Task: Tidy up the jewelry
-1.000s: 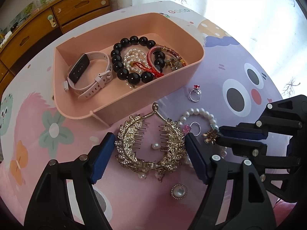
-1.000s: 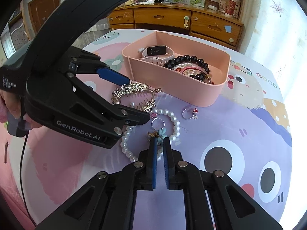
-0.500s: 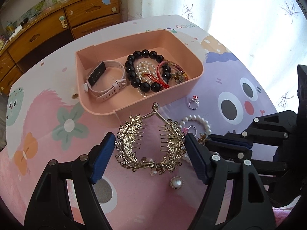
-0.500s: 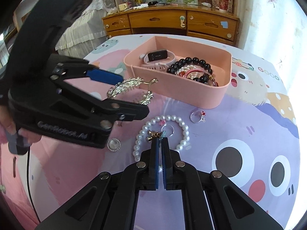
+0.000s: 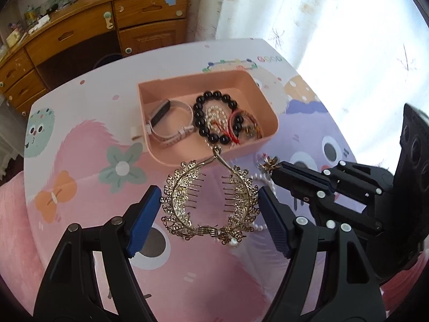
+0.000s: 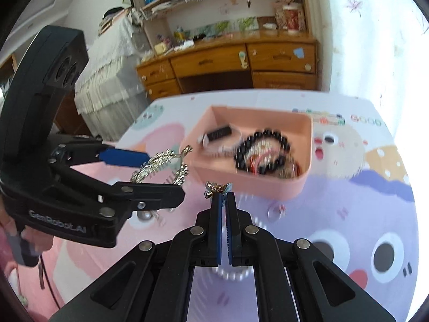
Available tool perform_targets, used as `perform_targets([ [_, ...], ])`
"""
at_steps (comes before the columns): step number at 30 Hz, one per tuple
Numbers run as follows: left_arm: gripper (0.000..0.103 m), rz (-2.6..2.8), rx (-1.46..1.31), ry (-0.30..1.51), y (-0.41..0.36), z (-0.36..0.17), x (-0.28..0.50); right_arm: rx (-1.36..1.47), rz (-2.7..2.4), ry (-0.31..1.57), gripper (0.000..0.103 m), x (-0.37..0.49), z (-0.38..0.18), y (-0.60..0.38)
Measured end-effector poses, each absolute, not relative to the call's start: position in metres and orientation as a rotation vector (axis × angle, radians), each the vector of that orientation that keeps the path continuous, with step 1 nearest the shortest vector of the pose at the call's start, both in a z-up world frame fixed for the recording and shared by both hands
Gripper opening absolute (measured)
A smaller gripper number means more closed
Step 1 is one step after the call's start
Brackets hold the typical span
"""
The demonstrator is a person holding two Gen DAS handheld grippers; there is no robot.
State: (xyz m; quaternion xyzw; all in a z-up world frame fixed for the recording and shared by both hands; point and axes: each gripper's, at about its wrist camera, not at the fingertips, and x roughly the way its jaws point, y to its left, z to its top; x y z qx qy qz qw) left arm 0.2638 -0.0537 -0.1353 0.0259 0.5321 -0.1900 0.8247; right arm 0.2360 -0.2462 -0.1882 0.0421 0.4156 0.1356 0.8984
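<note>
My left gripper [image 5: 207, 194] is shut on a gold leaf-shaped hair comb [image 5: 185, 204], its blue pads pressing both sides, and holds it above the table just short of the pink box [image 5: 166, 158]. The right gripper [image 6: 224, 196] is shut on the gold charm [image 6: 217, 187] of a pearl bracelet [image 6: 233, 271], whose pearls hang under the fingers. In the left wrist view that gripper [image 5: 277, 167] sits to the right of the comb. Inside the box lie a black bead bracelet [image 5: 203, 128], a white watch [image 5: 171, 126], pearls and a red cord bracelet.
A ring [image 6: 274, 212] and a pearl brooch [image 6: 144, 216] lie on the cartoon-print tablecloth [image 5: 80, 214]. A wooden dresser [image 5: 80, 35] stands beyond the table's far edge, with a bright curtain [image 5: 321, 26] to its right. A person's hand [image 6: 29, 241] holds the left gripper.
Both grippers have risen. The comb came off the table between the left pads, and the pearl bracelet lifted by its charm in the right gripper. The box looks smaller and farther.
</note>
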Motion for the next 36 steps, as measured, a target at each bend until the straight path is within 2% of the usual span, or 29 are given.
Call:
perform_targets([
  [13,0.073,-0.375,-0.079,1.007,-0.047,-0.095,0.314,0.106,0.138,0.781,0.003,0.272,-0.161,-0.260],
  [15,0.073,-0.370,-0.105,0.985,-0.048,-0.094,0.323,0.120,0.108,0.798,0.009,0.279,-0.163,-0.263],
  [17,0.074,-0.365,-0.144,0.974,-0.047,-0.094,0.332,0.149,0.082,0.829,0.044,0.285,-0.169,-0.269],
  [18,0.077,-0.366,-0.163,0.975,-0.046,-0.094,0.335,0.166,0.070,0.828,0.048,0.285,-0.171,-0.272],
  [22,0.081,-0.351,-0.150,0.985,-0.042,-0.097,0.335,0.251,0.037,0.844,0.049,0.280,-0.177,-0.287],
  [24,0.081,-0.359,-0.136,1.002,-0.040,-0.103,0.330,0.289,0.028,0.863,0.054,0.276,-0.183,-0.295],
  [26,0.081,-0.351,-0.139,1.018,-0.035,-0.110,0.322,0.316,0.015,0.892,0.064,0.271,-0.189,-0.300],
  [36,0.081,-0.325,-0.155,1.048,-0.018,-0.143,0.266,0.390,-0.002,1.088,0.065,0.248,-0.215,-0.300],
])
